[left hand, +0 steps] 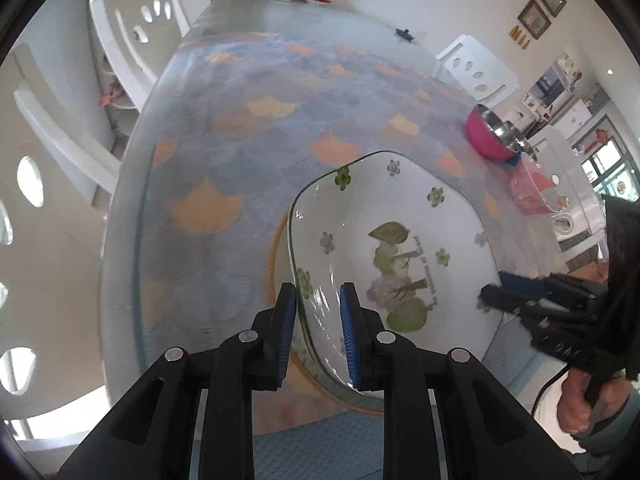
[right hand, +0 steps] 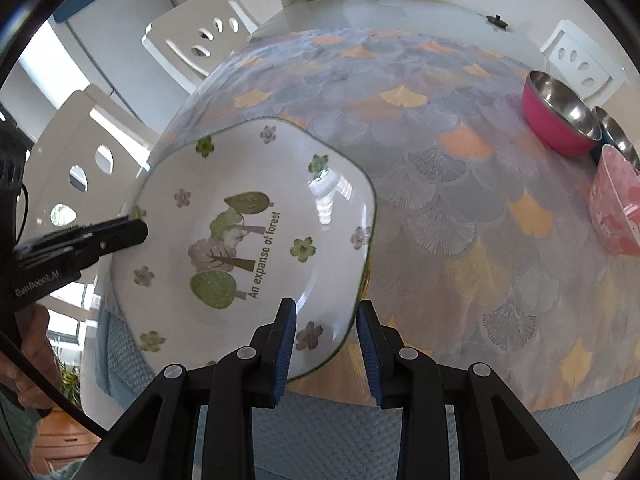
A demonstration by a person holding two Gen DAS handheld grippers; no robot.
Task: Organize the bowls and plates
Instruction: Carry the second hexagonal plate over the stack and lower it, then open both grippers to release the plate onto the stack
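We judge the sorting only partly done: the plate (right hand: 248, 248) is gripped on two sides and sits low over the table (right hand: 420, 184), whether resting or just above we cannot tell, while three bowls wait grouped at the right edge of the right wrist view. The table fills most of both views, under a glossy cover printed with grey fan-shaped scales and orange and yellow leaves. The plate, at lower centre, is a glazed white squarish dish with rounded corners, a thin green rim, painted trees, small flowers and lettering. The pink bowl (right hand: 560, 116) is round, steel-lined and shiny; behind it peeks a second steel bowl (right hand: 618, 136), and nearer us a pale pink floral bowl (right hand: 618, 212) that looks ceramic. Our left gripper (left hand: 318, 320) is clamped on the plate's near rim, blue ribbed pads tight. Our right gripper (right hand: 326, 344) straddles the opposite rim, jaws wider, apparently pinching it.
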